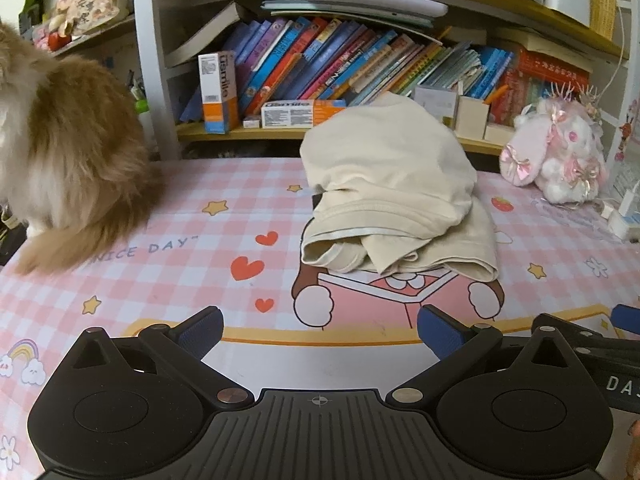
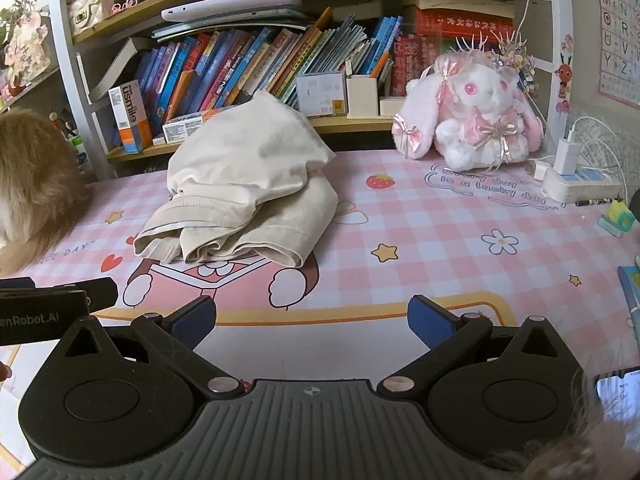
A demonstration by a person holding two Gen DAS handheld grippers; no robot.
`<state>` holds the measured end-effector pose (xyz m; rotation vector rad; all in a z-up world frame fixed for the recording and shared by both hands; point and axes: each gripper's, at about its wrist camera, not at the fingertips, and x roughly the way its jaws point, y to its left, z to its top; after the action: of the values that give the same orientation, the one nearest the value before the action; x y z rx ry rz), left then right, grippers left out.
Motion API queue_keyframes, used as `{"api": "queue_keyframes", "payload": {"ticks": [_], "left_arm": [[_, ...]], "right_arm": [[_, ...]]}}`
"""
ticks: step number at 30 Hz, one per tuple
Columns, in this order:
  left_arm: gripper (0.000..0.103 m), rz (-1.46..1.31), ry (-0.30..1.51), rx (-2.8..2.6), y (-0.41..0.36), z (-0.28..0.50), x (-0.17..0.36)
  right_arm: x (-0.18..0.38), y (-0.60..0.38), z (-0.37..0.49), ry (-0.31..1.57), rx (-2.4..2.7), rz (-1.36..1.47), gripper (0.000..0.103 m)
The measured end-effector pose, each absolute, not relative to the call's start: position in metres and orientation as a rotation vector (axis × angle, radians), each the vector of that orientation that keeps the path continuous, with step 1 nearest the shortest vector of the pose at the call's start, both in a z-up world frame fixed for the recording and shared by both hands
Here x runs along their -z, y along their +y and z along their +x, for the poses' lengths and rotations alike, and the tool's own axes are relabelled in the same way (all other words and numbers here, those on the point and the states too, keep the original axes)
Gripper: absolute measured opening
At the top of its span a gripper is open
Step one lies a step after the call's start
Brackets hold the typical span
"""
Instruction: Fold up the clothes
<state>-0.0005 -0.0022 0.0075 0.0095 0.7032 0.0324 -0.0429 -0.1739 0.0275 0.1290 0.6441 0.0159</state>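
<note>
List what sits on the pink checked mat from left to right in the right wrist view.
Furry animal → cream garment → plush bunny → white power strip with charger → small green and yellow item at the right edge.

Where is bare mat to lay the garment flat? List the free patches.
Free: the strip between the cream garment and the left gripper; the checks between the furry animal and garment; the stretch between garment and plush rabbit. Crowded: around the power strip at the right edge.
</note>
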Motion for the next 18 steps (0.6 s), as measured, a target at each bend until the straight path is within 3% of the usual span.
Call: {"api": "queue_keyframes", "payload": {"ticks": [18], "left_arm": [[0.103,0.001,0.691,0.021,-0.0046,0.0012,-0.0048]], "right_arm": [[-0.0282,-0.1807,-0.0393,0.658,0.056,0.127,0.103]]}}
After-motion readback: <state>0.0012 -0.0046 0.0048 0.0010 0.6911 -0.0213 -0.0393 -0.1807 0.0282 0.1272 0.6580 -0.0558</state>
